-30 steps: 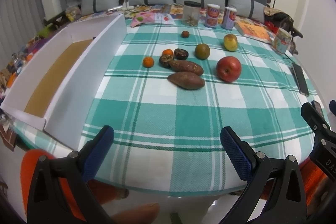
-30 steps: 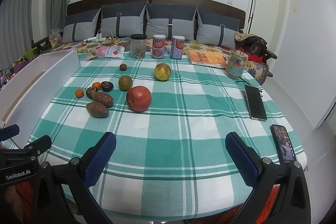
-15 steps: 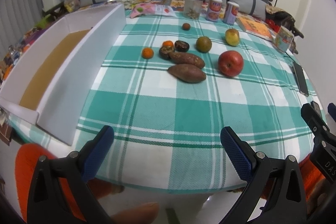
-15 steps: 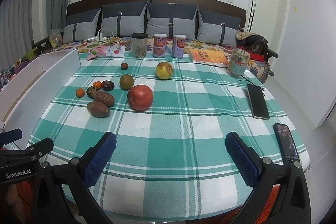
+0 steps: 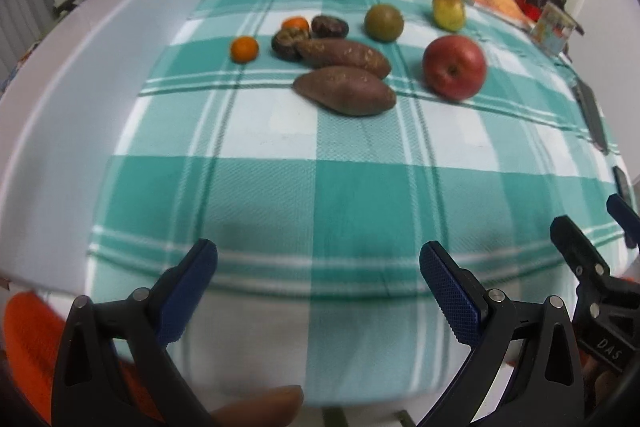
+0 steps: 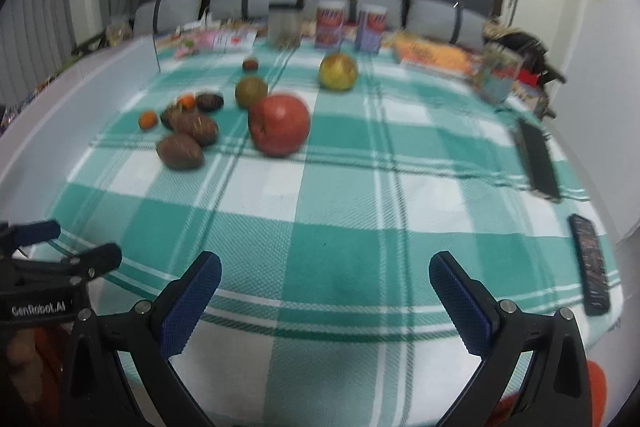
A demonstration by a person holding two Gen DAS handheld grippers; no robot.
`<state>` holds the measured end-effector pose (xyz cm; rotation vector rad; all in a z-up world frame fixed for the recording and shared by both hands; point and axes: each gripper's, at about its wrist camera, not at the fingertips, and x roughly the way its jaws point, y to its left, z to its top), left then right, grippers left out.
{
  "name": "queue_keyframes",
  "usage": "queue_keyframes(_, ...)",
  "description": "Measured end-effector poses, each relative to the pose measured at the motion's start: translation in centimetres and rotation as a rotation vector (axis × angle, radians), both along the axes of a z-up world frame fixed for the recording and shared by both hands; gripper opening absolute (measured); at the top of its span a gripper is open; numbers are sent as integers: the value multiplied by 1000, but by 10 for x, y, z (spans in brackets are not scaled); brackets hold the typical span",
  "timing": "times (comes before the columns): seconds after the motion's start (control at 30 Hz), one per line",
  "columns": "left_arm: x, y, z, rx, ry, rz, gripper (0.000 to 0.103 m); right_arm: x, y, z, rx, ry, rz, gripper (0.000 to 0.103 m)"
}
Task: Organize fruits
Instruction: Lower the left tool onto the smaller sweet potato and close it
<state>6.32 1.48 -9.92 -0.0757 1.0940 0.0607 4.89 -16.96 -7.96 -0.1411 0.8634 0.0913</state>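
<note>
Two claws hang over the near edge of a worktop (image 5: 280, 195) covered in a green-and-white checked cloth, with the fruit not yet touched. To the far left of the left claw (image 5: 318, 273), whose blue-padded fingers are spread wide with nothing between them, runs a long white tray (image 5: 80, 99), the likely place for sorted fruit, though that is a judgement. Ahead of that claw and slightly left sits a small orange (image 5: 244, 49); beyond it a second orange (image 5: 296, 23) and two dark wrinkled fruits (image 5: 287, 45) crowd together, with two sweet potatoes (image 5: 346, 91) lying side by side straight ahead, the nearer one closest to the fingers. Ahead and to the right of the left claw stands the red apple (image 5: 454, 67), apart from its neighbours, with a green round fruit (image 5: 383, 23) and a yellow-green apple (image 5: 448, 11) behind it. The right claw (image 6: 325, 277), equally wide open and empty, has the red apple ahead and a little left. The step in hand appears to be the reach: best done by picking one isolated piece, such as the apple, centring it between the pads and closing gently across its widest part so it cannot roll. Two phones (image 6: 538, 163) lie ahead-right of the right claw, well clear of the fruit.
</note>
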Motion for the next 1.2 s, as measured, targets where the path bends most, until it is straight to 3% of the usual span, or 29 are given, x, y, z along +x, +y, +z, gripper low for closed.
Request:
queue_keyframes(0.23,26,4,-31,42,61,12,103,43,-23,-35,-1,68,-58,103)
queue_keyframes(0.4,18,3,-30,36,14,15,103,52,-31,-52,10,115,-71,103)
queue_keyframes(0.57,18,3,-30,32,11,31,103,50,-31,-54,36,93,-66,103)
queue_keyframes(0.63,28,8,-26,-10,46,39,101,48,-32,-55,45,74,-56,103)
queue_keyframes(0.73,46,19,-5,-165,-32,56,101,45,-31,-55,44,52,-50,103)
queue_keyframes(0.87,89,12,12,-243,-78,72,102,47,-31,-56,45,49,-48,103)
queue_keyframes(1.0,121,-1,-6,-167,-23,97,101,47,-31,-56,46,48,-47,103)
queue_keyframes(1.07,118,3,-16,-132,9,110,101,46,-31,-56,46,48,-47,103)
queue_keyframes(1.2,92,32,-17,-163,30,105,103,47,-31,-56,47,48,-47,103)
